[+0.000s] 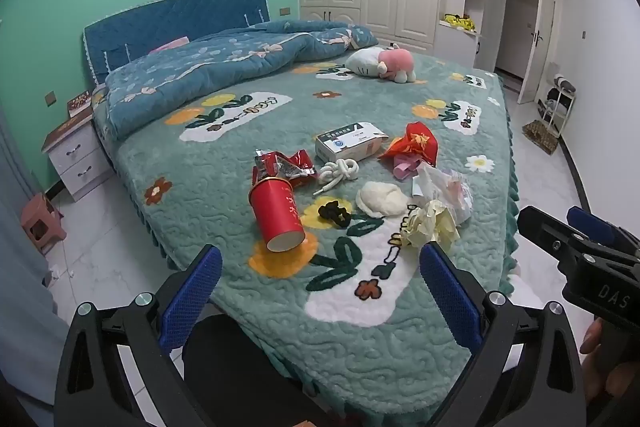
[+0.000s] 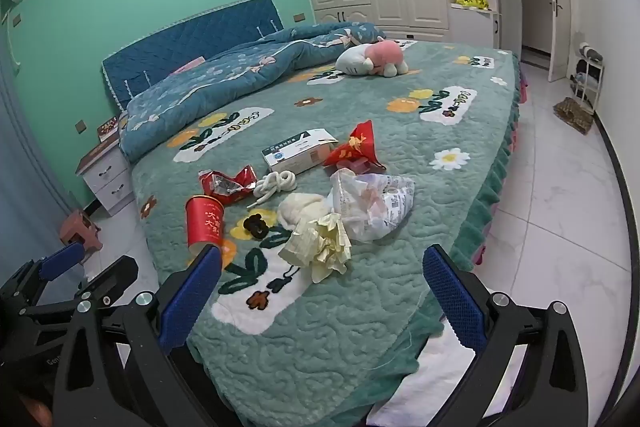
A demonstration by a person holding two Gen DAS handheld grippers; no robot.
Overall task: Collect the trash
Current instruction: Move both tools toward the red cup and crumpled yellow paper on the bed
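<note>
Trash lies on the green bed cover (image 1: 360, 355) near the foot corner. A red paper cup (image 1: 276, 213) (image 2: 203, 223) lies on its side. Behind it is a red foil wrapper (image 1: 286, 165) (image 2: 228, 183). A crumpled yellow paper (image 1: 430, 223) (image 2: 320, 245) lies nearest, with a clear plastic bag (image 1: 444, 187) (image 2: 372, 205), a red packet (image 1: 414, 143) (image 2: 356, 145) and a white carton (image 1: 350, 143) (image 2: 298, 151) behind. My left gripper (image 1: 320, 263) is open and empty above the bed's corner. My right gripper (image 2: 322, 265) is open and empty, just short of the yellow paper.
A white cord (image 1: 340, 171), a black hair tie (image 1: 334, 213) and a cream cloth (image 1: 380, 199) lie among the trash. A plush toy (image 1: 384, 63) and a blue quilt (image 1: 224, 67) lie farther back. A nightstand (image 1: 76, 159) and stool (image 1: 40, 223) stand left; white floor surrounds the bed.
</note>
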